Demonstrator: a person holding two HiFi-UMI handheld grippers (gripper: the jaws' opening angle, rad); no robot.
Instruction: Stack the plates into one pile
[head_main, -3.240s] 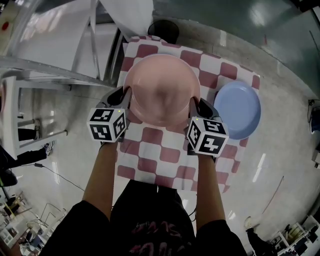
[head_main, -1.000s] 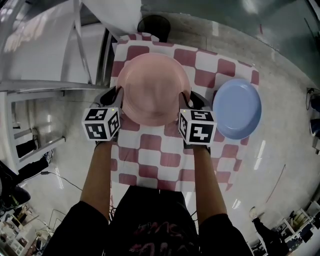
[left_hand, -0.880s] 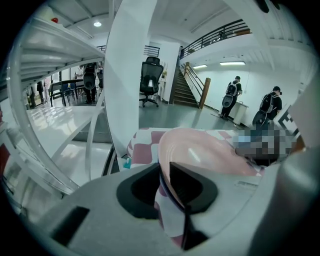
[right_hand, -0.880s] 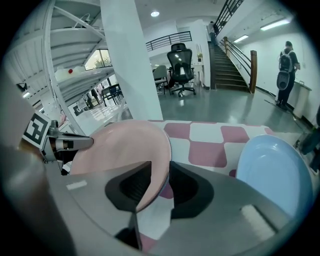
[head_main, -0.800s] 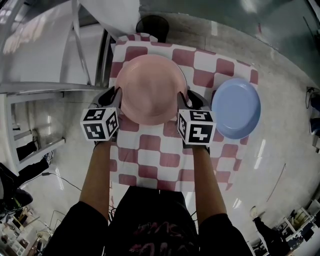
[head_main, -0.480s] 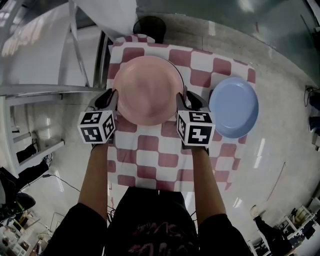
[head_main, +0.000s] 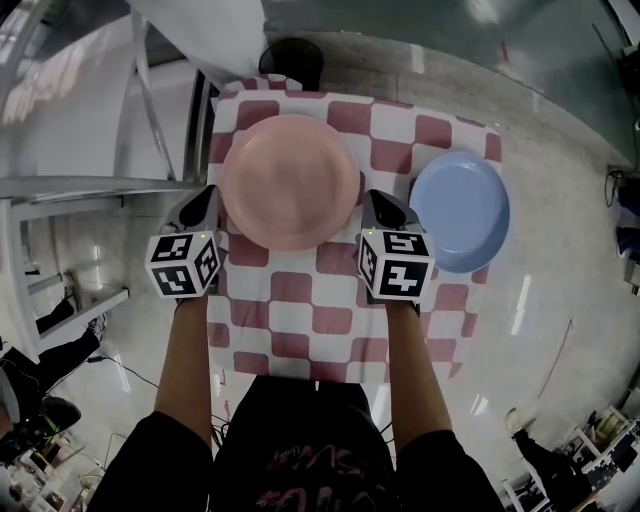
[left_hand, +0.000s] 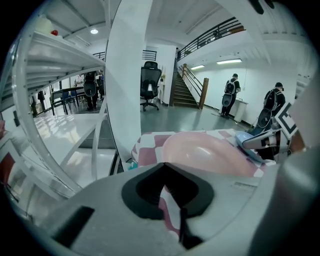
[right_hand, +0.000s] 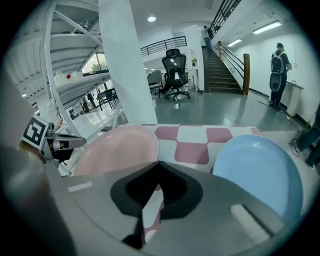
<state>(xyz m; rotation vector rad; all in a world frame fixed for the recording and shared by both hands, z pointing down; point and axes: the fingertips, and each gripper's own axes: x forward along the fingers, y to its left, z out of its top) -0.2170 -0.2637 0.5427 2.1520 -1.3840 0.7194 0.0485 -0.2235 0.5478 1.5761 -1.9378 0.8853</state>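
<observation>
**Head view.** A round pink plastic plate (head_main: 290, 180) lay on the red-and-white checked tablecloth (head_main: 300, 320), towards the table's far left part. A round pale-blue plastic plate (head_main: 460, 210) lay apart from it at the cloth's right edge, partly overhanging that edge. The two plates were not stacked. The left gripper (head_main: 207, 196) pointed at the pink plate's left rim from just beside it. The right gripper (head_main: 372, 200) stood in the gap between the two plates, close to the pink plate's right rim. Neither gripper touched a plate. Each gripper carried its cube of square markers, the left cube (head_main: 183, 265) and the right cube (head_main: 396, 265), above the person's bare forearms. A black round bin (head_main: 290, 58) stood on the floor beyond the table's far end, and a white metal shelving frame (head_main: 100, 180) stood to the left.

**Left gripper view.** The left gripper (left_hand: 162, 165) had just been closing. Its jaws met at the tips with nothing between them. The pink plate (left_hand: 210, 152) lay ahead and to the right, and the blue plate (left_hand: 245, 140) showed behind it.

**Right gripper view.** The right gripper (right_hand: 158, 163) had likewise just been closing. Its jaws were together and empty, over bare cloth. The pink plate (right_hand: 117, 147) lay to the left and the blue plate (right_hand: 260, 170) to the right. A black office chair (right_hand: 176, 67) stood on the floor behind.
</observation>
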